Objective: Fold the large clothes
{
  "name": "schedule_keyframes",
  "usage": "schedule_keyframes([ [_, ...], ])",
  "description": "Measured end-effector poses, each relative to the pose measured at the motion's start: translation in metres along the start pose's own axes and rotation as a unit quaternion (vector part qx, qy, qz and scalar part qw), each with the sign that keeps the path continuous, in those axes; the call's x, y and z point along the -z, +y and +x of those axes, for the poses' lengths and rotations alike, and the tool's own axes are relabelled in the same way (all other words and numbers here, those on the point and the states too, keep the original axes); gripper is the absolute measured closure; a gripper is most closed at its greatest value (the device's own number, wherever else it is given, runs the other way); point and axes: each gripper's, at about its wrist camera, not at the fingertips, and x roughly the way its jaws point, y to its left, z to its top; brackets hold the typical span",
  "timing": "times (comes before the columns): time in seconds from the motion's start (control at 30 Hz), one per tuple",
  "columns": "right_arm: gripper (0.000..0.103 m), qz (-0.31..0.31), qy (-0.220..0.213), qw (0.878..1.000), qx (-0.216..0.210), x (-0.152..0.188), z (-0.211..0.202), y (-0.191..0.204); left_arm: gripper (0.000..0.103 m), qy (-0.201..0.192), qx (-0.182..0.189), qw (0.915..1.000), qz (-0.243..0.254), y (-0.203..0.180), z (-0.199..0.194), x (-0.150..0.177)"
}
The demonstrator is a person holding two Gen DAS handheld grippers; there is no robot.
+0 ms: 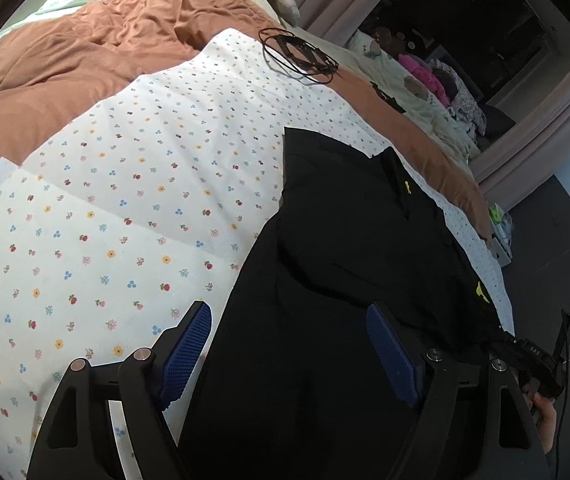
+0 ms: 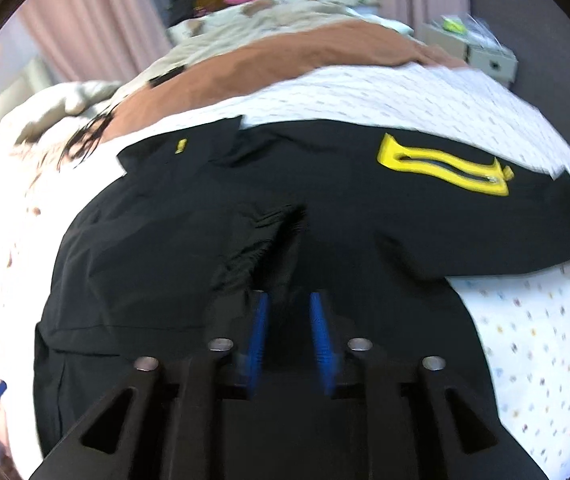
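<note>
A large black garment point(image 1: 345, 240) with small yellow marks lies spread on the flowered white sheet point(image 1: 125, 184). My left gripper point(image 1: 289, 320) is open above its near edge, blue pads wide apart, holding nothing. In the right wrist view the same black garment point(image 2: 205, 220) shows a yellow-trimmed zip pocket point(image 2: 441, 168). My right gripper point(image 2: 287, 312) hovers over a bunched fold of the cloth with its blue pads a narrow gap apart; the view is blurred and I cannot tell whether cloth is pinched.
A rust-brown duvet point(image 1: 85, 52) covers the far bed. A coiled black cable point(image 1: 301, 54) lies on the sheet's far edge. A pile of clothes point(image 1: 425, 76) sits beyond. Pink curtains point(image 2: 85, 20) and a small cabinet point(image 2: 481, 52) stand behind.
</note>
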Motion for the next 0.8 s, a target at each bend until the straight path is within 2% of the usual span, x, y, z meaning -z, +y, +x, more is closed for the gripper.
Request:
schedule_keyframes([
  [0.07,0.04,0.016,0.0,1.0,-0.021,0.002,-0.001,-0.014,0.023,-0.002,-0.005,1.0,0.005,-0.003,0.003,-0.003],
  [0.1,0.035,0.026,0.002,0.999,-0.034,0.005,-0.001,-0.022,0.025,-0.003,-0.009,0.9999,0.008,-0.005,0.005,-0.005],
  [0.27,0.034,0.065,0.029,0.994,-0.081,0.017,0.013,-0.033,0.034,0.008,-0.032,0.9993,0.018,-0.007,0.024,-0.013],
  [0.37,0.034,0.066,0.039,0.991,-0.107,0.02,0.024,-0.032,0.04,0.019,-0.042,0.9987,0.021,-0.006,0.04,-0.015],
  [0.43,0.034,0.066,0.05,0.991,-0.105,0.022,0.034,-0.031,0.049,0.029,-0.052,0.9979,0.026,-0.007,0.052,-0.017],
  [0.53,0.035,0.087,0.069,0.988,-0.108,0.022,0.056,-0.036,0.054,0.041,-0.068,0.9963,0.034,-0.008,0.07,-0.019],
  [0.57,0.039,0.096,0.07,0.987,-0.113,0.023,0.063,-0.038,0.054,0.043,-0.073,0.9958,0.036,-0.007,0.075,-0.019],
  [0.6,0.05,0.099,0.068,0.986,-0.112,0.022,0.066,-0.04,0.056,0.047,-0.079,0.9951,0.038,-0.007,0.081,-0.02],
  [0.63,0.056,0.097,0.064,0.988,-0.105,0.021,0.071,-0.041,0.061,0.05,-0.084,0.9944,0.038,-0.005,0.087,-0.021],
  [0.67,0.07,0.096,0.061,0.988,-0.1,0.019,0.074,-0.043,0.063,0.054,-0.088,0.9939,0.037,-0.004,0.092,-0.022],
  [0.7,0.08,0.101,0.059,0.988,-0.096,0.017,0.078,-0.047,0.067,0.058,-0.091,0.9935,0.037,-0.003,0.098,-0.024],
  [0.8,0.087,0.118,0.051,0.986,-0.106,0.01,0.086,-0.055,0.07,0.058,-0.103,0.9921,0.042,-0.001,0.11,-0.026],
])
